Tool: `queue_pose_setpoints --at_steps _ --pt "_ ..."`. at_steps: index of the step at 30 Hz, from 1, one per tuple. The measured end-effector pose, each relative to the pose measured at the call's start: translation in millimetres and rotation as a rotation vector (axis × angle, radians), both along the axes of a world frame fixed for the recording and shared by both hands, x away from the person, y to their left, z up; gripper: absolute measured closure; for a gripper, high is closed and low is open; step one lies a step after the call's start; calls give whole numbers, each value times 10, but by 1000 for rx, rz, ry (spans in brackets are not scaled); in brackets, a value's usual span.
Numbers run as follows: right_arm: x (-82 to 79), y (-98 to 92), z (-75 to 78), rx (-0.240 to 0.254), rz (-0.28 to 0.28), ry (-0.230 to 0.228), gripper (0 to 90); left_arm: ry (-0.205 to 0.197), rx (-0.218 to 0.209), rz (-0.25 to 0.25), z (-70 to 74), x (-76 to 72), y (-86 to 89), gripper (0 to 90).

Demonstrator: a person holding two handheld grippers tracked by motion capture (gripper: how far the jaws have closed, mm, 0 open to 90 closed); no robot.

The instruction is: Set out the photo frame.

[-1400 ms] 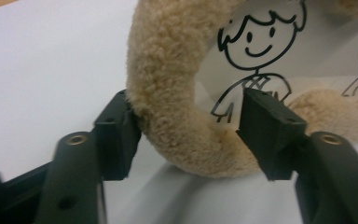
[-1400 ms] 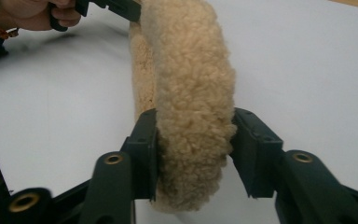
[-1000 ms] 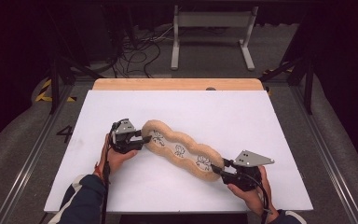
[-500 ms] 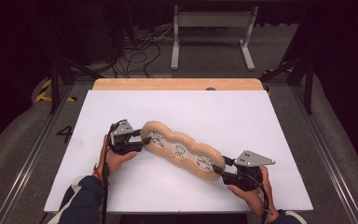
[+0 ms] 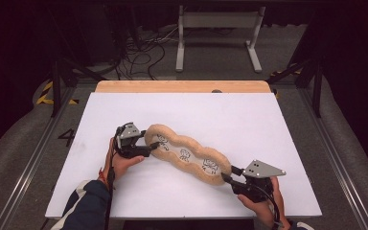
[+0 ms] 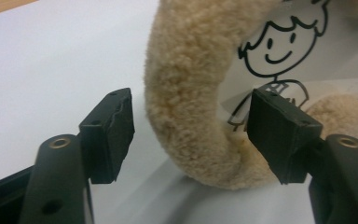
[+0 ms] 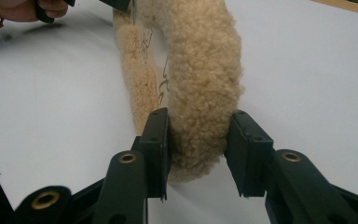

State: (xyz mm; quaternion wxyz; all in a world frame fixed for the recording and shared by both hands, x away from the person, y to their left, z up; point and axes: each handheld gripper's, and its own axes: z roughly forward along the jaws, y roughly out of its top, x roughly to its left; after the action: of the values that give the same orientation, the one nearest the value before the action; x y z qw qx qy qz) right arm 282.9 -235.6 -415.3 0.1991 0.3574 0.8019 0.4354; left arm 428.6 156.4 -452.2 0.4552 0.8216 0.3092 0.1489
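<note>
Fleecy-rimmed pouch laid out on the white table

Left tongs (image 5: 152,146) have just been opening, wide around the pouch (image 5: 187,154) end; right tongs (image 5: 229,174) pinch the other end. Placement looks done; right release remains.

The high view looks forward and down from above the near edge of the white table (image 5: 268,120). Each gripper view looks very close along its own jaws, from opposite ends, at the same fluffy beige frame (image 5: 187,153), which all views share.
</note>
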Motion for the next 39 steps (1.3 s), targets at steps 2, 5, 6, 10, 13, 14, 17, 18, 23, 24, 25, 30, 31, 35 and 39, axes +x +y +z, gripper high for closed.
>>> queue_pose_setpoints --at_steps 2,5,6,10,13,14,17,18,23,24,25,30,31,35,39 --pt "1 0 1 -3 0 -1 622 5 -6 -28 3 -2 -7 403" --pt "9 -5 -2 -1 2 -1 623 4 4 -34 10 -12 1 442" --pt "12 -8 -1 -3 1 -3 624 8 3 -30 12 -18 20 463" --pt "36 -29 -9 3 -6 -5 631 16 -14 -33 4 -50 89 549" --pt "62 -39 -17 -2 -8 -9 632 50 -67 -31 -16 -61 161 605" --pt "73 -43 -20 -1 -10 -10 633 48 -59 -34 -8 -76 177 617" --pt "97 -49 -23 -7 -16 -16 633 39 -40 -29 1 -135 177 621" --pt "104 -52 -26 -5 -16 -17 634 39 -33 -26 0 -162 177 618" --pt "166 -69 -38 -3 -30 -31 636 43 -35 -20 -5 -239 196 615" --pt "186 -71 -43 0 -38 -35 637 46 -36 -12 -7 -256 199 615" --pt "209 -72 -49 -1 -40 -41 639 50 -44 -12 -10 -276 187 615" --pt "268 -75 -57 -13 -53 -53 641 42 -36 -8 -7 -329 179 607" --pt "277 -77 -58 -13 -55 -55 641 37 -25 -5 -1 -340 181 606" --pt "286 -100 -52 2 -71 -61 605 47 -28 6 9 -386 183 599" --pt "249 -125 -39 30 -71 -83 577 4 -51 1 33 -362 181 554"
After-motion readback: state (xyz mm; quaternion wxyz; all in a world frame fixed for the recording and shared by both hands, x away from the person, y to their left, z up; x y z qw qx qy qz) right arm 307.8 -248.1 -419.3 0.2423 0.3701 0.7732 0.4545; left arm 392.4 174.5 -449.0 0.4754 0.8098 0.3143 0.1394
